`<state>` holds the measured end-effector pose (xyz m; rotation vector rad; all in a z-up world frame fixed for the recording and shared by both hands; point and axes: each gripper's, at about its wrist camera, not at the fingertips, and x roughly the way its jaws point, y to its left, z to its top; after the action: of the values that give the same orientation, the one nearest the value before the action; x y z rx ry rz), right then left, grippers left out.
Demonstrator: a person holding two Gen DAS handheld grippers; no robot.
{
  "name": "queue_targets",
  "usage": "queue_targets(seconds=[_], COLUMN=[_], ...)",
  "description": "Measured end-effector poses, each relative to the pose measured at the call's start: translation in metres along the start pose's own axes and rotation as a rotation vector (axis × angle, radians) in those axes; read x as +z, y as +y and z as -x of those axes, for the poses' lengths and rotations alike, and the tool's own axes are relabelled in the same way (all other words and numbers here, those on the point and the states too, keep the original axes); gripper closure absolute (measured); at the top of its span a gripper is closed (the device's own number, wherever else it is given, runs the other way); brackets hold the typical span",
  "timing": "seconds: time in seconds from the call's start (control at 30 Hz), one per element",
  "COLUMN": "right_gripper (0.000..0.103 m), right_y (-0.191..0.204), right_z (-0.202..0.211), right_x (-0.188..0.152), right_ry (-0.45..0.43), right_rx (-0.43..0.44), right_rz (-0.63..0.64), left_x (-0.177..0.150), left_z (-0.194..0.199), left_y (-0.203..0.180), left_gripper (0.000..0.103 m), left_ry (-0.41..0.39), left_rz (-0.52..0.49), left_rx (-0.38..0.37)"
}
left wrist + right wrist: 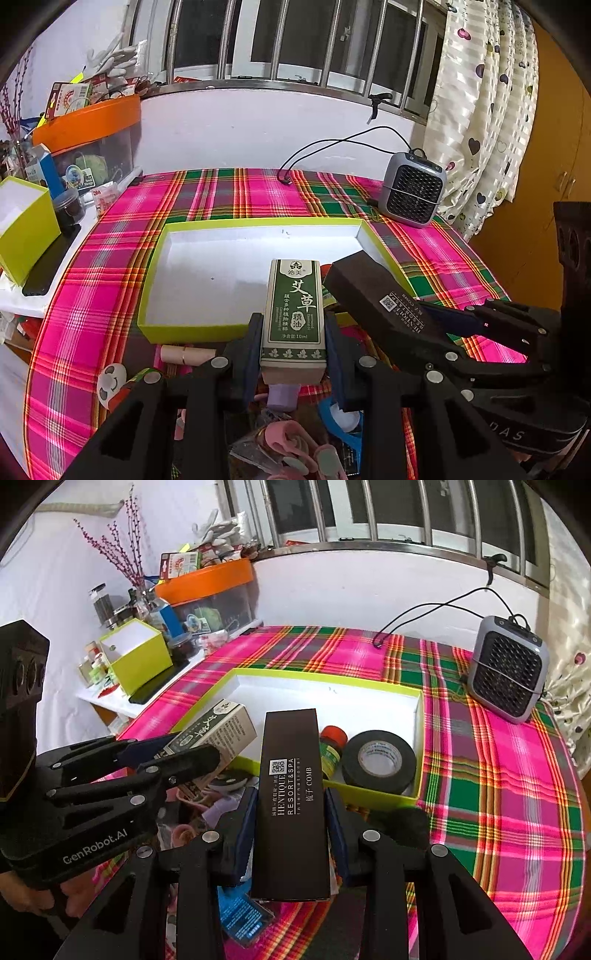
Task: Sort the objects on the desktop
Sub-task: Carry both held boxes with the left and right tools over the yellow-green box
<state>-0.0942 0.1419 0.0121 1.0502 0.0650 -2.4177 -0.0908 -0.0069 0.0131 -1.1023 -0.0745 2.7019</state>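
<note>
The plaid cloth (229,199) carries a shallow lime tray (419,716), white inside, already holding a tape roll (378,760) and a small red-capped bottle (332,749) in its near right corner. Both held items hang over the tray's near edge, above a clutter of small things. The right gripper (290,834) pinches a long black comb box (291,794) across its narrow sides, near the lower half. The left gripper (293,350) pinches a green oil box (293,306) the same way, low on its body. Both look like light, thin cardboard: stiff enough to hold by the side walls, but likely to dent under hard squeezing, and smooth enough to slip if tilted.
</note>
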Motion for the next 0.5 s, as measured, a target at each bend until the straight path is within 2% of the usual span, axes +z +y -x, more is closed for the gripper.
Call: queue_targets(seconds=[0.5], right_gripper=[0.065], right_y=[0.008], right_z=[-0.014], right_x=[0.015], right_ry=[-0.002], right_rx=[0.009], right_rz=[0.013], left_x=[0.009], left_z=[-0.006], left_y=[0.013], left_gripper=[0.071], left_ry=[-0.005], left_rz=[0.019], left_rx=[0.016])
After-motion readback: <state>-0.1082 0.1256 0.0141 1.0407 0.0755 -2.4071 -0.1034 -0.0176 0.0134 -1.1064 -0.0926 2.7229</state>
